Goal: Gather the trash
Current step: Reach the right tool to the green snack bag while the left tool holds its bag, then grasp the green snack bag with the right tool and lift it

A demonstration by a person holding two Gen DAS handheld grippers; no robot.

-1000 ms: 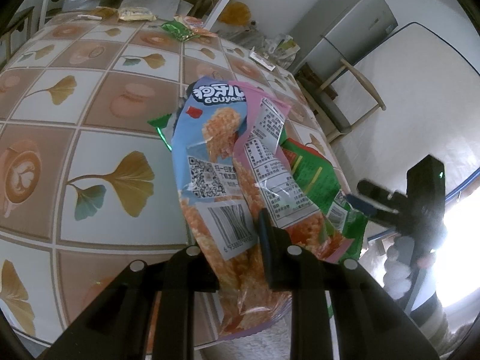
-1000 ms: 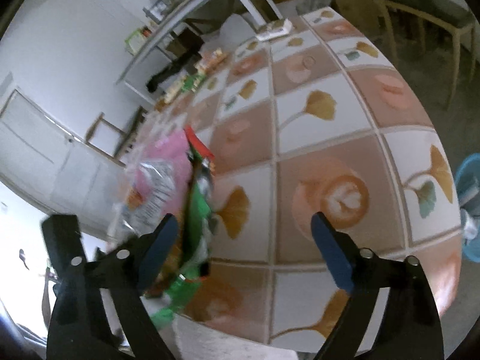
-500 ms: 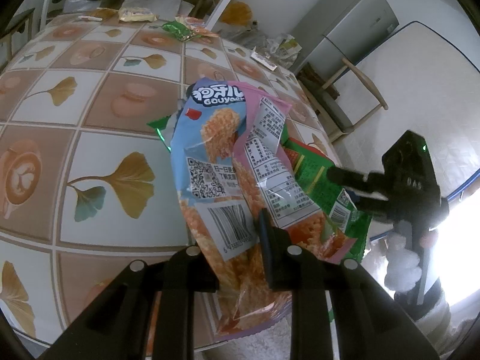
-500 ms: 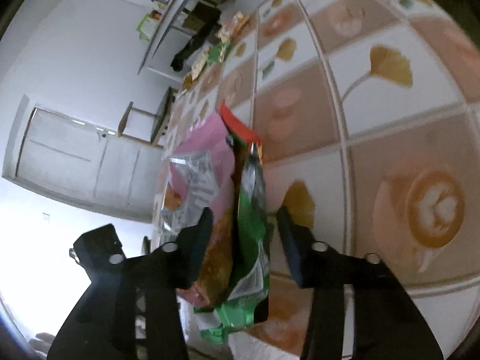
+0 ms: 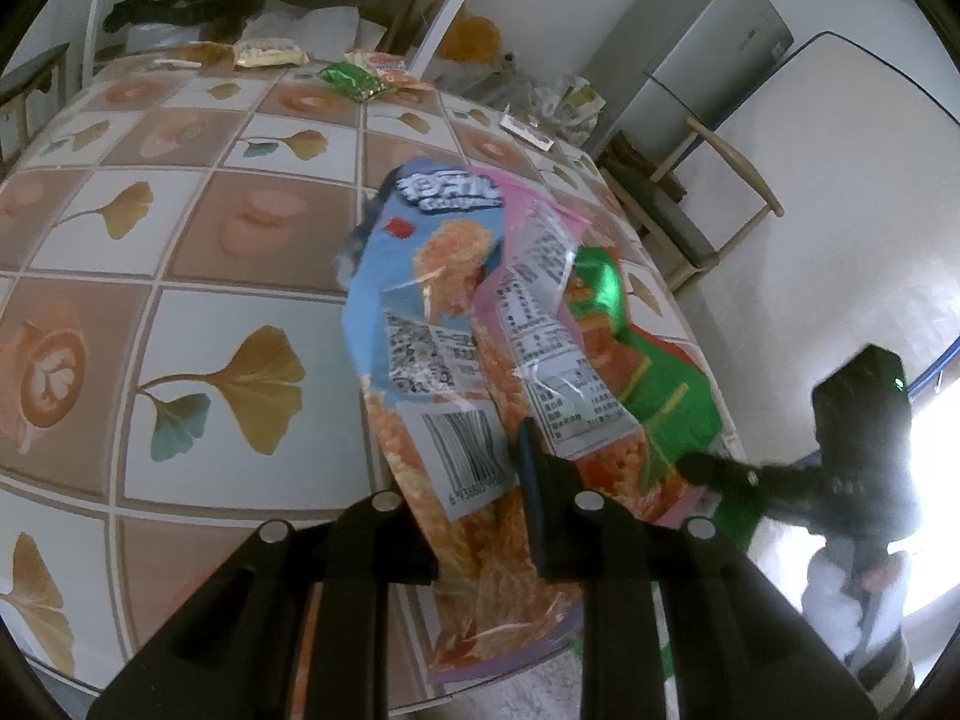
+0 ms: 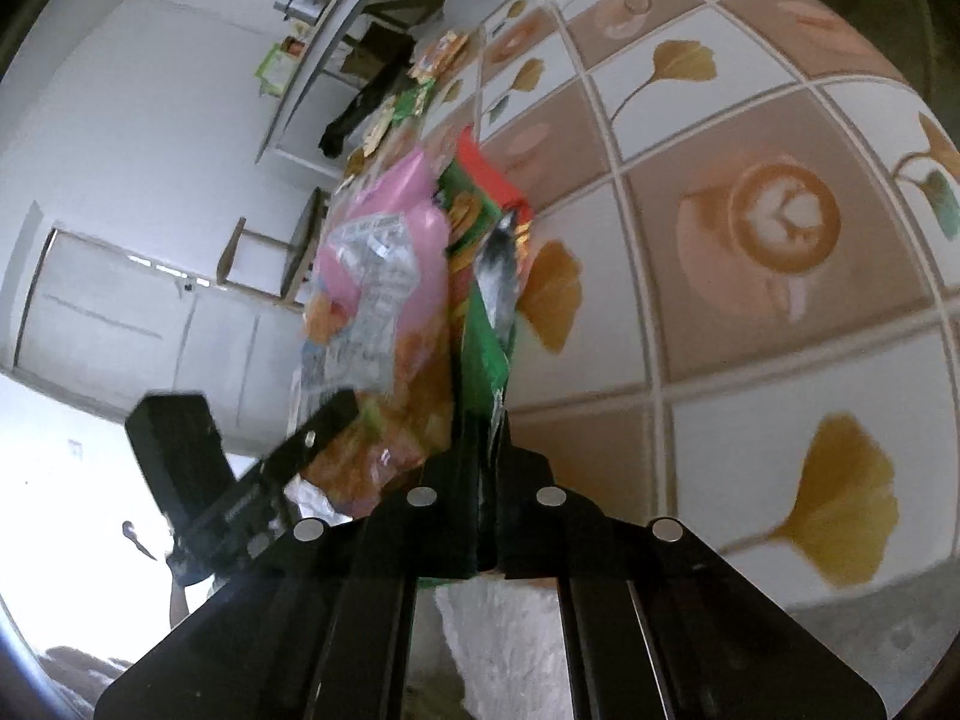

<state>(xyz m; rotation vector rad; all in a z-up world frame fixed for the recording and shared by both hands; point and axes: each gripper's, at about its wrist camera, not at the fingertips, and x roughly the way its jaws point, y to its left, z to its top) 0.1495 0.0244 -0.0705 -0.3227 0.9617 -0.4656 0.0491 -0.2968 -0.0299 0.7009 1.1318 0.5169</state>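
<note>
My left gripper (image 5: 474, 480) is shut on a bundle of snack wrappers held upright over the table's near edge: a blue wrapper (image 5: 420, 300) with a barcode and a pink wrapper (image 5: 540, 312). A green wrapper (image 5: 660, 384) sticks out on the bundle's right side. My right gripper (image 6: 483, 450) comes in from that side, its jaws closing tight, and its pads press the green wrapper (image 6: 480, 324). In the right wrist view the pink wrapper (image 6: 390, 252) and the left gripper (image 6: 336, 414) lie just left of it. The right gripper (image 5: 696, 465) shows blurred at the right of the left wrist view.
The table (image 5: 240, 240) has a ginkgo-leaf and coffee-cup patterned cloth. More litter lies at its far edge: a green packet (image 5: 351, 79), a yellow packet (image 5: 270, 51), a white strip (image 5: 527, 133). A wooden chair (image 5: 690, 192) and a grey cabinet (image 5: 690, 60) stand beyond.
The right gripper, wide open beside the bundle a second ago, moved in and closed on the green wrapper. The left gripper kept its hold and stayed put.
</note>
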